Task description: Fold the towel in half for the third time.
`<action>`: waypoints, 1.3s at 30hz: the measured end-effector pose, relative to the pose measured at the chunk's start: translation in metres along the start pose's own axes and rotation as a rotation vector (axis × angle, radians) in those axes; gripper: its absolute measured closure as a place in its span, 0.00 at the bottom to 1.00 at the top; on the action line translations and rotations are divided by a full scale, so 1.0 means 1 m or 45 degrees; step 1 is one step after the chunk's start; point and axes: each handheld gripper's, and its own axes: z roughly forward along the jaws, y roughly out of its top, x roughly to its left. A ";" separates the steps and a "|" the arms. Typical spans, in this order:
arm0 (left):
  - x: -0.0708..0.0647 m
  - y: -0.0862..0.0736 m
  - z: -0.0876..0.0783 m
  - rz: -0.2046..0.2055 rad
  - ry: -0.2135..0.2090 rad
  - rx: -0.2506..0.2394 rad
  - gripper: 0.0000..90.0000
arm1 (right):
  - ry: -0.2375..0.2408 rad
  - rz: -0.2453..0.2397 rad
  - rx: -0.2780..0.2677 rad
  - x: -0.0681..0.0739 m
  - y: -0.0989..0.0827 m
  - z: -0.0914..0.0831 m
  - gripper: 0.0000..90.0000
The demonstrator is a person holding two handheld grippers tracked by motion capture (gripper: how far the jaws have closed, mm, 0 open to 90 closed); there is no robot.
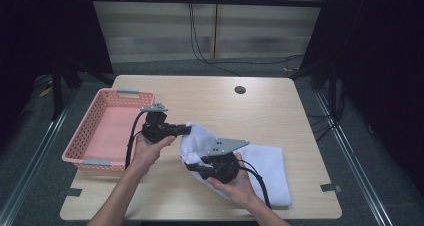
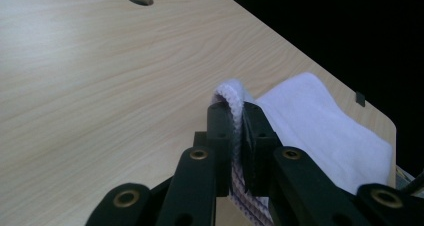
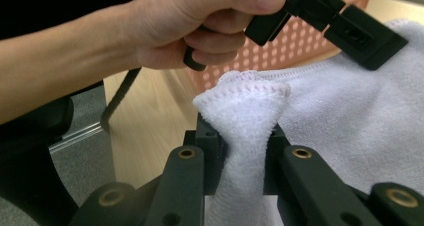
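Note:
A white towel (image 1: 260,163) lies on the right half of the wooden table, its left edge lifted off the surface. My left gripper (image 1: 187,129) is shut on the towel's far left corner; in the left gripper view its jaws pinch the stitched hem of the towel (image 2: 235,106). My right gripper (image 1: 191,167) is shut on the near left corner; in the right gripper view a bunched fold of the towel (image 3: 245,116) stands up between the jaws (image 3: 239,141). The other hand and the left gripper (image 3: 370,38) show beyond it, on the towel's edge.
A pink perforated basket (image 1: 107,128) stands at the table's left edge, close to my left hand. A round cable hole (image 1: 240,90) is in the tabletop at the back. Bare wood lies behind the towel. Dark floor surrounds the table.

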 end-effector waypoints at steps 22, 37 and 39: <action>-0.020 0.020 0.004 0.070 0.058 0.047 0.94 | -0.040 0.029 -0.161 0.006 0.009 -0.014 0.87; -0.066 0.018 0.091 0.166 -0.062 0.203 0.93 | -0.296 0.187 -0.166 0.000 -0.066 -0.087 0.85; -0.070 0.015 0.105 0.167 -0.078 0.230 0.93 | -0.319 0.188 -0.142 0.000 -0.076 -0.093 0.84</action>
